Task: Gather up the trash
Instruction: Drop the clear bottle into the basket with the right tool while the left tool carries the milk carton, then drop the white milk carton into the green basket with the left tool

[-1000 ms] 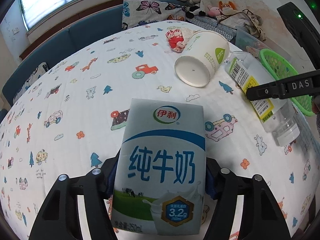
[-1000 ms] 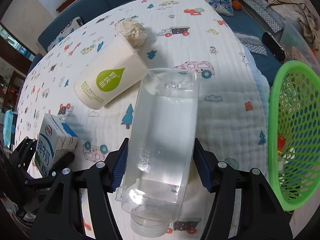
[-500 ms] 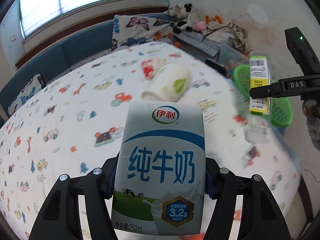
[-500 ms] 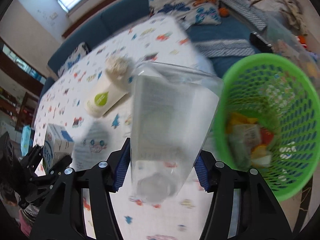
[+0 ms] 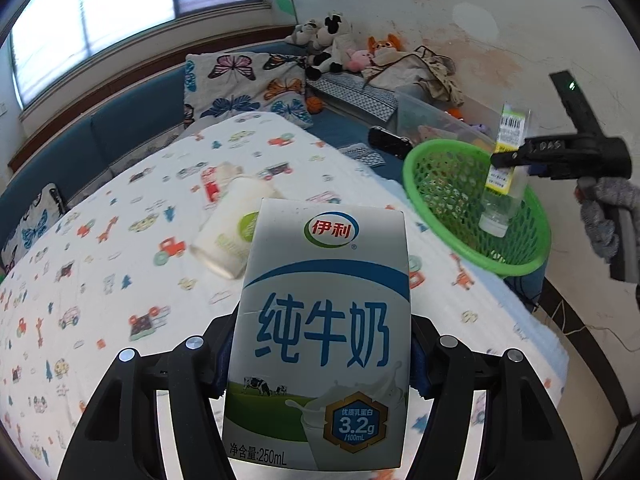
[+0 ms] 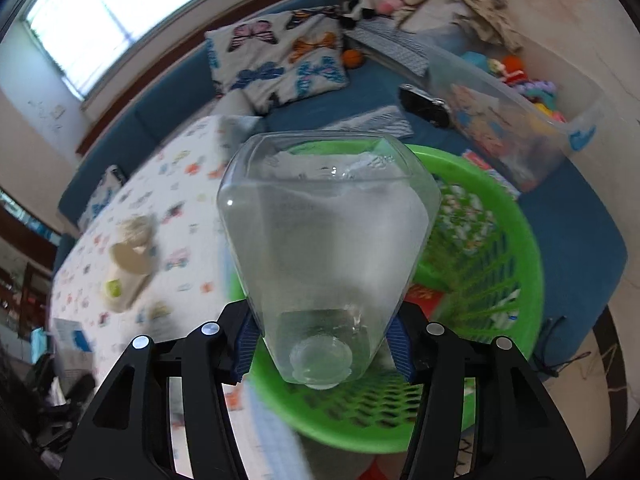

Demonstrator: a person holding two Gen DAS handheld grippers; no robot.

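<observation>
**Bottle hangs over basket as carton waits**

The right gripper [image 6: 322, 344] pinches a clear plastic bottle [image 6: 326, 248] between its blue pads, neck pointing down, directly above the green mesh basket [image 6: 516, 280]. From the left wrist view the same bottle [image 5: 505, 172] hangs upside down over the basket [image 5: 440, 184], its yellow label facing the camera and its mouth low inside the rim, gripped by the right gripper [image 5: 516, 158]. Some coloured wrappers lie at the basket's bottom.

The left gripper [image 5: 320, 352] clamps a blue-and-white milk carton [image 5: 320, 340] upright by its sides, raised above the table [image 5: 100, 280], which is covered in a white cloth printed with cartoon cars and animals. A white paper cup [image 5: 230, 236] lies on its side on the cloth behind the carton, a crumpled wad just beyond it. The basket sits past the table's far right edge, beside a blue bench that carries a butterfly cushion [image 5: 244, 84], plush toys [image 5: 332, 44] and a clear storage bin [image 6: 516, 128].
</observation>
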